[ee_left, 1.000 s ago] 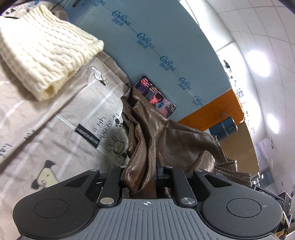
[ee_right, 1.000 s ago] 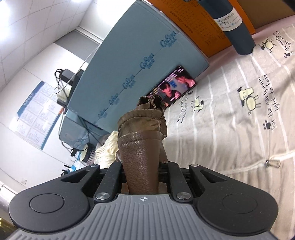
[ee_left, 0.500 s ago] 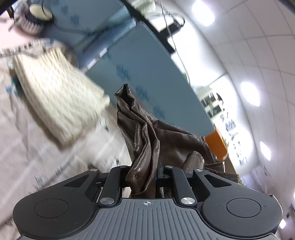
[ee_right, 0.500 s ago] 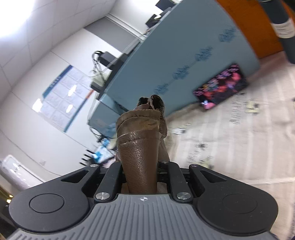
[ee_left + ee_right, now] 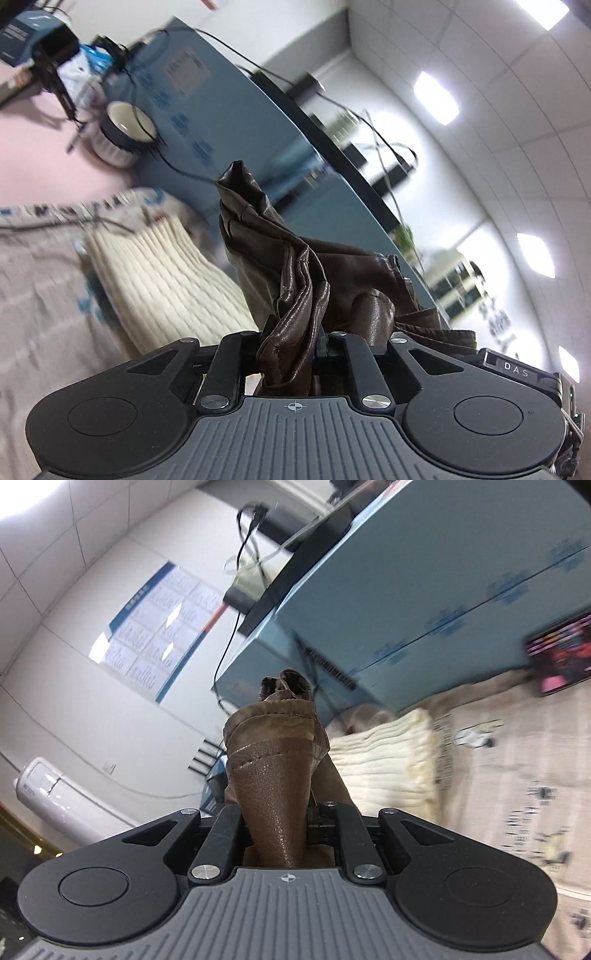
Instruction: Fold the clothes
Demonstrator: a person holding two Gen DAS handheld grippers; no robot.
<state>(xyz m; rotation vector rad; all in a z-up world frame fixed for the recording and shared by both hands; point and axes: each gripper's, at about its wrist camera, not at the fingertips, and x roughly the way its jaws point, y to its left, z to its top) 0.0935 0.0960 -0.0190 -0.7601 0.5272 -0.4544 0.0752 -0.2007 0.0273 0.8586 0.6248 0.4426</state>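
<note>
Left wrist view shows, from left to right, the printed bedsheet (image 5: 40, 295), a folded cream knitted sweater (image 5: 166, 284) lying on it, and the left gripper (image 5: 291, 354) clamped on a crumpled brown leather garment (image 5: 295, 280), which stands up above the jaws. Right wrist view shows the right gripper (image 5: 280, 830) clamped on another part of the same garment (image 5: 273, 760); to its right lie the sweater (image 5: 388, 760) and a phone (image 5: 557, 657) propped against a blue board (image 5: 424, 602).

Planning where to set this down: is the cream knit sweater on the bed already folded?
Folded. The cream knit sweater lies as a compact, thick rectangular stack on the printed bedsheet.
</note>
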